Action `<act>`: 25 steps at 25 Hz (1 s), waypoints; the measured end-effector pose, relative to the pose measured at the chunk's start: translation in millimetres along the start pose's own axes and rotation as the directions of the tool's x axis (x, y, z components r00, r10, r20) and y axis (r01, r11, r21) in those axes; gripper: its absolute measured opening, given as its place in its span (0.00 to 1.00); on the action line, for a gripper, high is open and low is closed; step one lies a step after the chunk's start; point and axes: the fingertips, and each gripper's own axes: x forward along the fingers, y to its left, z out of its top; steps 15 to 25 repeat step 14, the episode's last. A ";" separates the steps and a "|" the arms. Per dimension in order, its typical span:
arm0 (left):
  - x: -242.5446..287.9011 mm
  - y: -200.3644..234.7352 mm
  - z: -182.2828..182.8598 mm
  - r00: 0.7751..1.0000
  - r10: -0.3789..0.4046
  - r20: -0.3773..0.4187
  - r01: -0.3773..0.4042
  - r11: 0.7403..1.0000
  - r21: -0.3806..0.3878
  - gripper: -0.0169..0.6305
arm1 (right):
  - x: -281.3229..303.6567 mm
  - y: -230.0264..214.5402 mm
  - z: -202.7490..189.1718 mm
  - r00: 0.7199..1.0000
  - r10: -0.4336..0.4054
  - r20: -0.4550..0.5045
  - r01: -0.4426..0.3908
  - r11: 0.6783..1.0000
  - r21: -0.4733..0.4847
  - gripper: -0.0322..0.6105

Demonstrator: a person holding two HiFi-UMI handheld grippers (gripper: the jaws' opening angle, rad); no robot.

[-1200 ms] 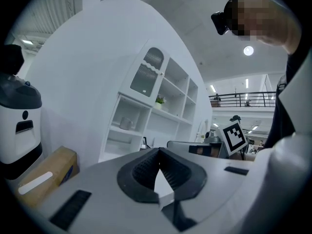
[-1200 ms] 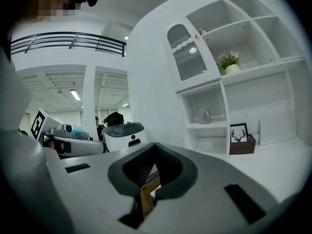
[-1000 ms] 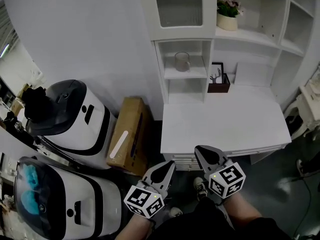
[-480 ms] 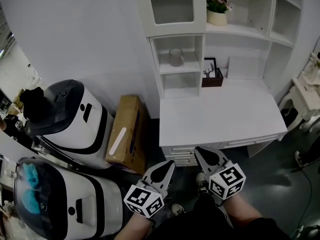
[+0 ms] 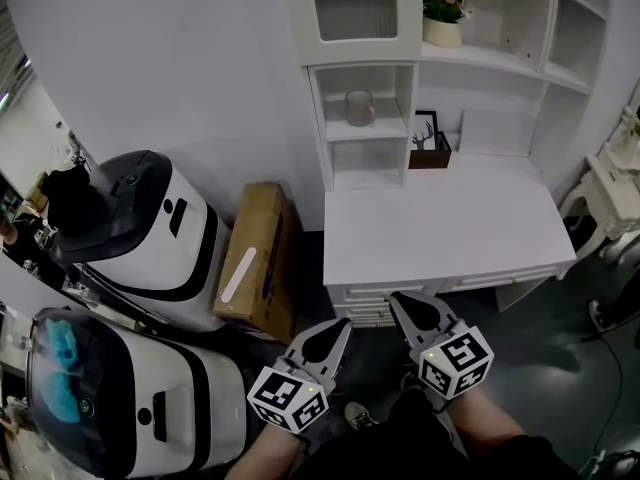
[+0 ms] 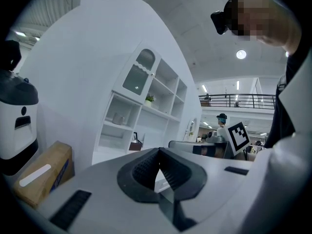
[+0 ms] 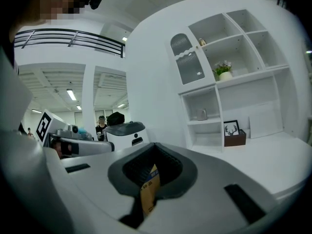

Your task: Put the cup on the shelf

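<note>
Barely shifted, left tongs (image 5: 338, 328) and right tongs (image 5: 402, 304) stay closed, empty, well below the cup (image 5: 360, 108) on the shelf (image 5: 372, 134).

cup (image 5: 359, 107) — pale, translucent, upright; place — standing centred on narrow white shelf (image 5: 372, 135)

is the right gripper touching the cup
Apart. The head view shows the cup standing in a shelf cubby, and the whole desk top lies between it and the right gripper, which is held low in front of the desk.
</note>
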 end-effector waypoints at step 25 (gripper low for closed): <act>-2.1 2.5 -2.6 1.000 -0.010 0.009 0.010 1.000 -0.009 0.03 | -0.9 1.5 -5.4 1.000 -0.018 -0.008 0.018 1.000 -0.001 0.05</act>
